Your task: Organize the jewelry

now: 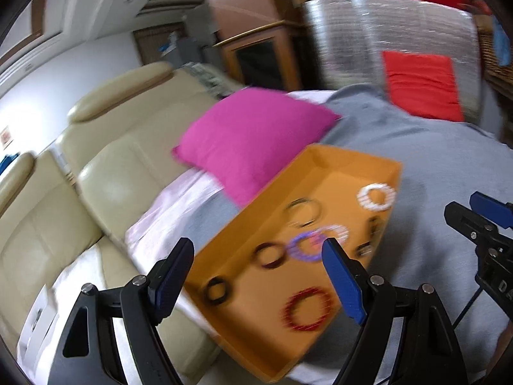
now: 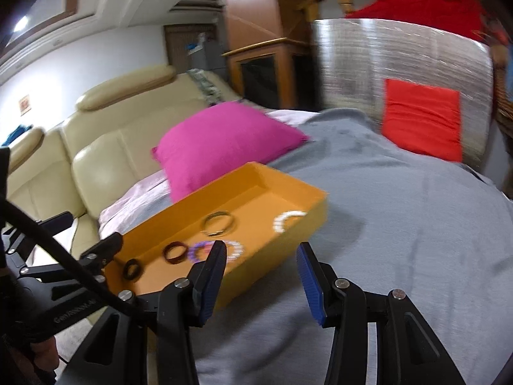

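While both our claws hang spread and empty above the grey blanket (image 2: 400, 224), the orange tray (image 1: 243, 247) of bangles lies ahead of the left claw (image 1: 256, 276), nearer to it than to the right claw (image 2: 259, 276), its long side running away toward the pink cushion (image 1: 253, 138).

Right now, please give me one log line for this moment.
left claw: open, empty | right claw: open, empty | tray: on blanket, bangles inside
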{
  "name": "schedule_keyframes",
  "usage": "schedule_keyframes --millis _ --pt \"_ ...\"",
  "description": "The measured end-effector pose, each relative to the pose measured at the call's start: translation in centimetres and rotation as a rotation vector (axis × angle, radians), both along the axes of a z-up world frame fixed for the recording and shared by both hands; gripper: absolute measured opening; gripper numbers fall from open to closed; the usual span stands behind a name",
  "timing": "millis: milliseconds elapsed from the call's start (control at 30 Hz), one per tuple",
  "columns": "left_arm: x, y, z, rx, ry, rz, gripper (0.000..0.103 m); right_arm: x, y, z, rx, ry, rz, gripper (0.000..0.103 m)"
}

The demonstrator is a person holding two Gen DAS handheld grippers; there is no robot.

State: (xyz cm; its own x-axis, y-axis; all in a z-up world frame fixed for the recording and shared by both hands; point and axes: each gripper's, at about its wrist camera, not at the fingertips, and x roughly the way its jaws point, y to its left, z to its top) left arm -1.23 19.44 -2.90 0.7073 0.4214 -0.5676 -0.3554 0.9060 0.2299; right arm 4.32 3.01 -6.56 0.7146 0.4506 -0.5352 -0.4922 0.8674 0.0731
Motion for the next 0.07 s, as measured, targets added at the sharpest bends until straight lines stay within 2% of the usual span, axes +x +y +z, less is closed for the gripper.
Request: schedule_keyframes --millis 67 --pt "1.5 -2.7 0.4 -0.011 -0.004 -0.082 0.083 0.8 -3.1 0.2 0.026 0.006 -0.089 0.063"
